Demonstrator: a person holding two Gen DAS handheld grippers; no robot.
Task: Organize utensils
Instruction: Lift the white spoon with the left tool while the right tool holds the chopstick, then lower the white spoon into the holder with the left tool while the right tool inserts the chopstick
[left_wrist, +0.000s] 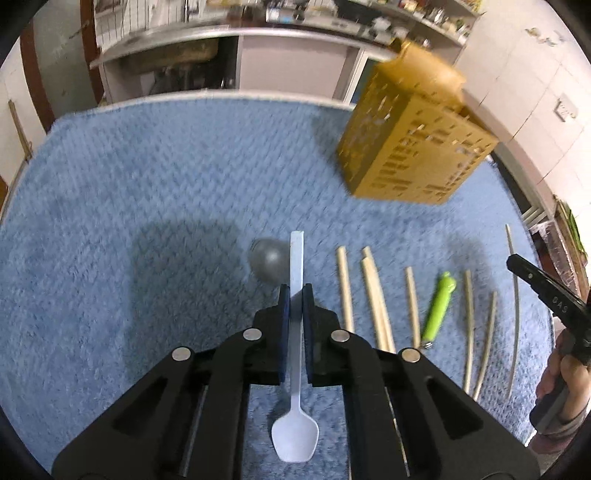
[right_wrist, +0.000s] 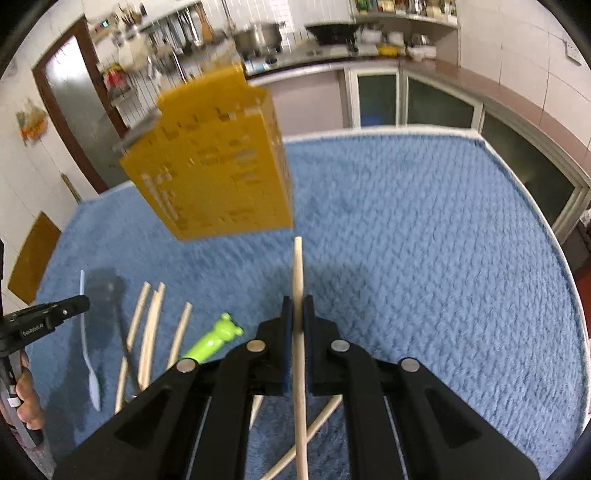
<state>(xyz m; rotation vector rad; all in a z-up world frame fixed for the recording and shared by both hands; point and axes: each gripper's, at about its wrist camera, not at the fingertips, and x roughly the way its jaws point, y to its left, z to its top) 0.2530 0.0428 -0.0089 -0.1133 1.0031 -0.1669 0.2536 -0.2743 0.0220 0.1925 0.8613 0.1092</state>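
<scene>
In the left wrist view my left gripper (left_wrist: 295, 291) is shut on the handle of a white plastic spoon (left_wrist: 297, 254), whose bowl hangs back toward the camera. Just behind the spoon lies a dark grey spoon bowl (left_wrist: 266, 260). In the right wrist view my right gripper (right_wrist: 297, 302) is shut on a wooden chopstick (right_wrist: 298, 266) that points forward. A yellow perforated utensil holder (left_wrist: 413, 140) (right_wrist: 214, 166) stands farther back on the blue cloth. Several loose chopsticks (left_wrist: 376, 302) (right_wrist: 147, 343) and a green-handled utensil (left_wrist: 439, 306) (right_wrist: 218, 339) lie between the two grippers.
A blue knitted cloth (right_wrist: 424, 240) covers the round table (right_wrist: 576, 332), whose edge curves off to the right. Kitchen counters and cabinets (right_wrist: 376, 92) stand behind it. A hand (left_wrist: 565, 380) holds the right gripper's grip at the edge of the left wrist view.
</scene>
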